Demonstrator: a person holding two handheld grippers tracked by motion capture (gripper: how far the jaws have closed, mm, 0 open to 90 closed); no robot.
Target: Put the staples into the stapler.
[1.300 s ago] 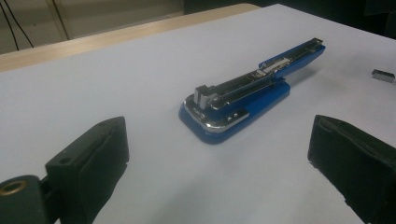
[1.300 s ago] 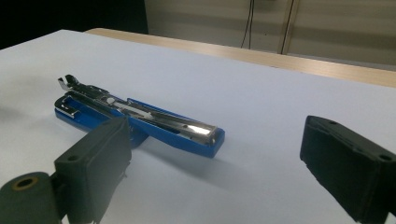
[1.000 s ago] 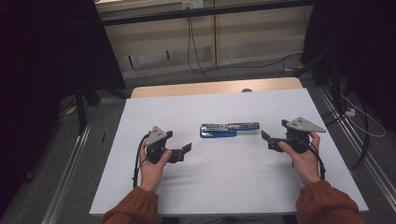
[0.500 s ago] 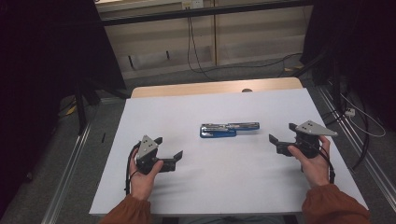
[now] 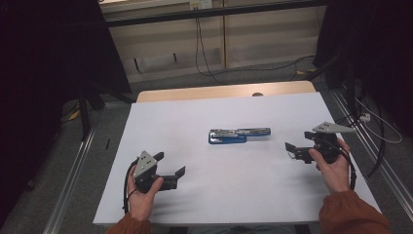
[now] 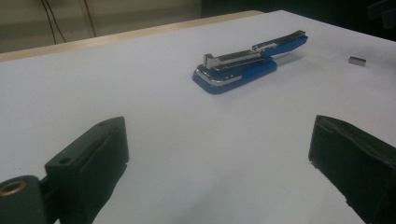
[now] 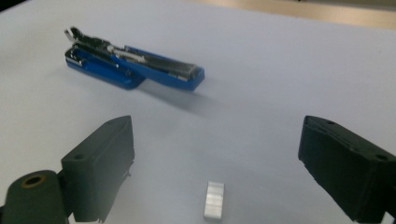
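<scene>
Nearest the person, at the front edge of the white table cover [image 5: 234, 195], 2 hands in rust-orange sleeves each hold a black gripper. Taking the blue stapler [image 5: 238, 135] as the landmark: the left gripper [image 5: 173, 176] sits well in front of it and off to its left, close to the cover's near edge, jaws spread wide and holding nothing. The right gripper [image 5: 292, 151] lies to the stapler's right and slightly nearer the person, jaws likewise spread and empty, with a grey three-cornered plate on top.

In the right gripper view, a small silver block of staples [image 7: 214, 199] lies on the cover between the 2 black jaws, nearer than the stapler [image 7: 133, 64] and touching neither jaw. In the left gripper view the same staple block [image 6: 357, 60] lies to the right of the stapler [image 6: 250, 63], apart from it.

The stapler rests about mid-cover, swung open, its metal magazine exposed along the top and its 2 blue halves laid out end to end, overlapping at the hinge.

Beyond the stapler, the white cover ends and a strip of bare light wood tabletop [image 5: 219, 91] shows. Farther back the room is dim: a grey floor, pale wall panels [image 5: 243, 39] with black cables [image 5: 199, 44] hanging down, dark curtains on both sides, and metal rails along the floor flanking the table.
</scene>
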